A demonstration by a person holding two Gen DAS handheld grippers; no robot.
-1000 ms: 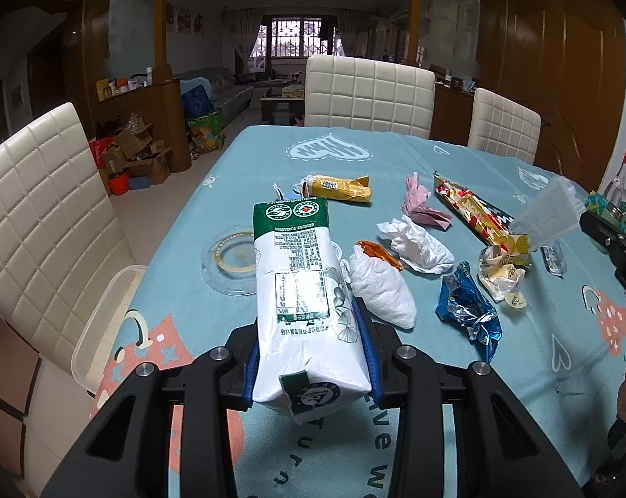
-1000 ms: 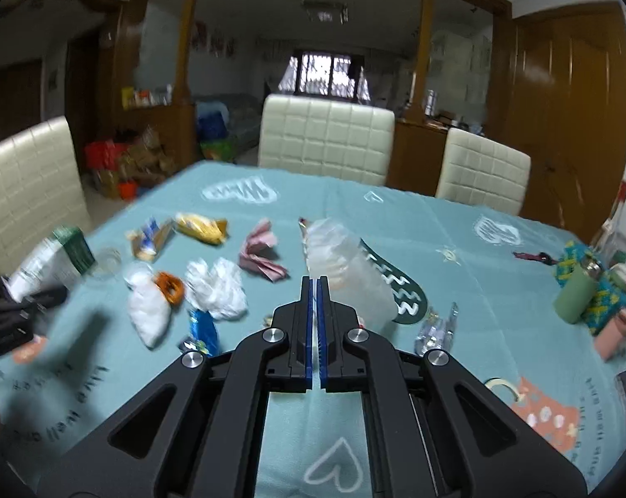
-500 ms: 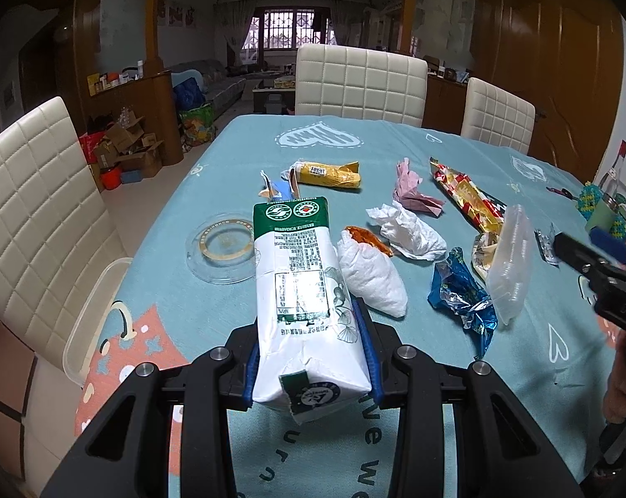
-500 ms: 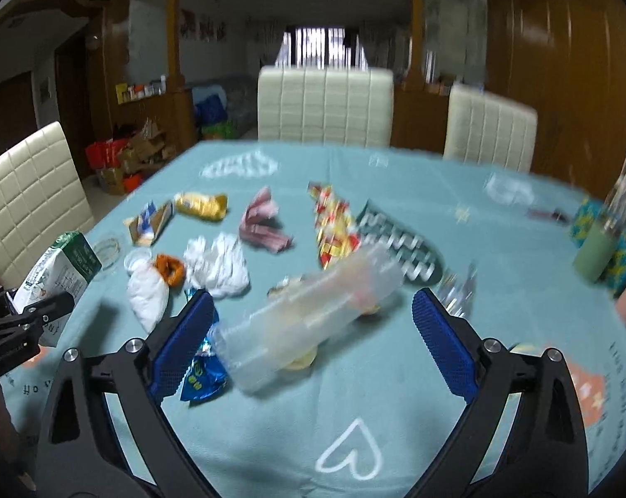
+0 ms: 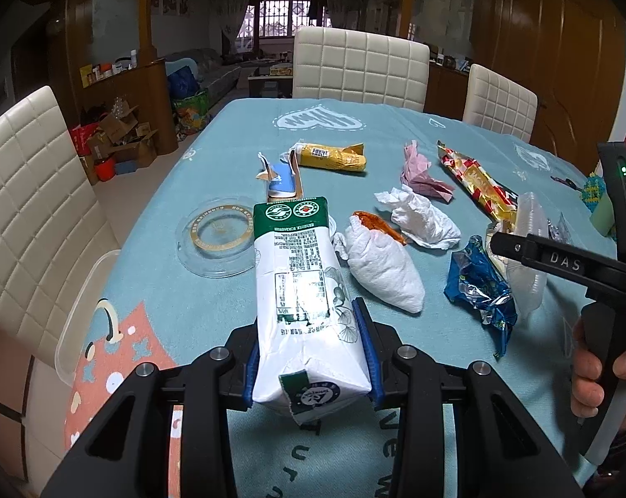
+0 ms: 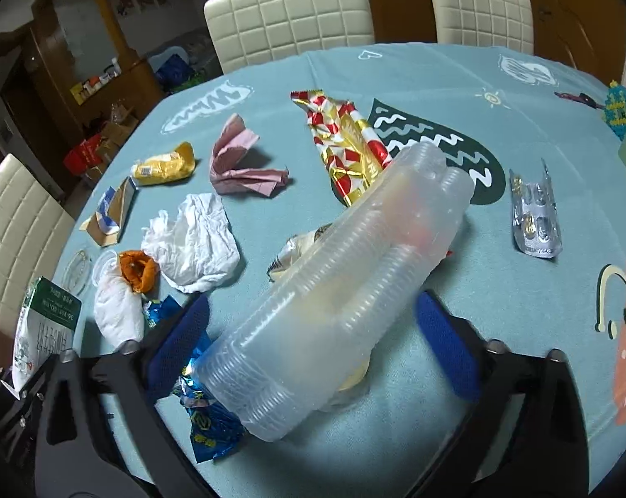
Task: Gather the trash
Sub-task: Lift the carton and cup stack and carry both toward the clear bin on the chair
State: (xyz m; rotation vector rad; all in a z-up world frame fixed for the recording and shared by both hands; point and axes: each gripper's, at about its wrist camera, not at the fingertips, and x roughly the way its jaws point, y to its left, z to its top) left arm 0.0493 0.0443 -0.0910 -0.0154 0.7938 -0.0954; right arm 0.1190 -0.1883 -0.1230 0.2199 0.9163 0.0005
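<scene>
Blue pads on the left gripper (image 5: 310, 357) squeeze a green and white carton (image 5: 302, 286) on both sides and hold it up over the near end of the teal tablecloth (image 5: 238, 141). So one piece of trash is picked up, but I see no bin or bag to put it in.

The right gripper (image 6: 313, 340) has its jaws spread wide and they are closing. A clear plastic tray (image 6: 333, 303) sits between them, lying on the cloth on top of other scraps. The pads do not press on it, so it is not grabbed.

Most of the trash is left on the table. Near the tray lies a blue foil wrapper (image 6: 207, 423). Next to that is a white wad with an orange bit (image 6: 124, 290) and a crumpled white tissue (image 6: 196, 245). Farther out are a pink napkin (image 6: 240, 162), a yellow wrapper (image 6: 165, 166), a torn little box (image 6: 111, 211), a long red and gold wrapper (image 6: 348, 141) and a silver pill sheet (image 6: 534, 220). A clear round lid (image 5: 217, 240) lies beside the carton.

I think the job has only just started. The tray looks like the next thing to pick up.
</scene>
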